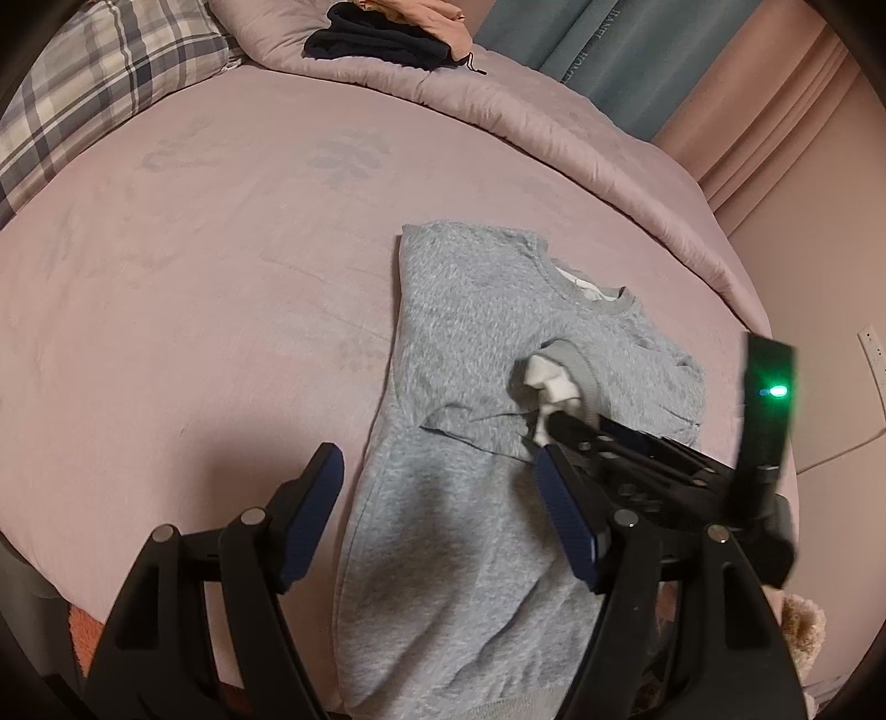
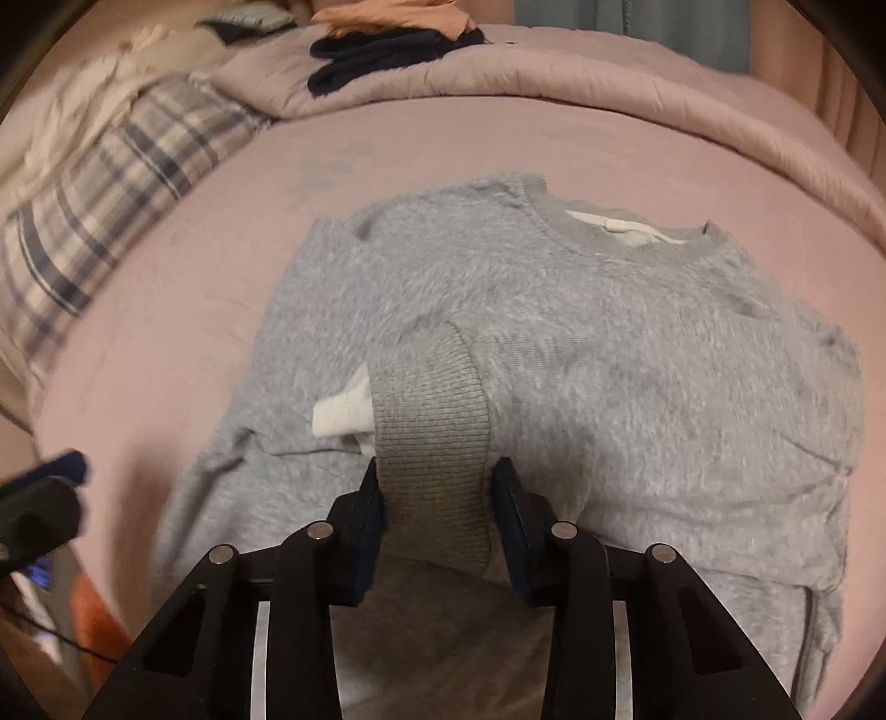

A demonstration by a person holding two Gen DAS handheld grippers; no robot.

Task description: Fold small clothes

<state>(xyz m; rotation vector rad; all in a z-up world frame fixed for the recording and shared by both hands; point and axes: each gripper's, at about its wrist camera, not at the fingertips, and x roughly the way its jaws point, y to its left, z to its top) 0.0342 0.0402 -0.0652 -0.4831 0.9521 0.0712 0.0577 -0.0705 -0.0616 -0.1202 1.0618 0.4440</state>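
A grey fuzzy sweater (image 1: 470, 310) (image 2: 637, 360) lies flat on the pink bed sheet (image 1: 194, 266), neck toward the far side. One sleeve is folded across the chest, and its ribbed cuff (image 2: 432, 421) (image 1: 576, 365) shows a white lining (image 2: 340, 415). My right gripper (image 2: 440, 498) (image 1: 559, 426) is shut on that cuff, with a pad on each side of it. My left gripper (image 1: 437, 465) hangs open over the sweater's lower left part with nothing in it; one of its fingertips (image 2: 61, 471) shows at the left edge of the right wrist view.
A plaid pillow (image 1: 83, 94) (image 2: 111, 221) lies at the far left. Dark clothes (image 1: 376, 39) (image 2: 376, 50) rest on the folded pink duvet (image 1: 554, 127) at the back. A teal curtain (image 1: 609, 66) and a wall socket (image 1: 869, 343) are to the right.
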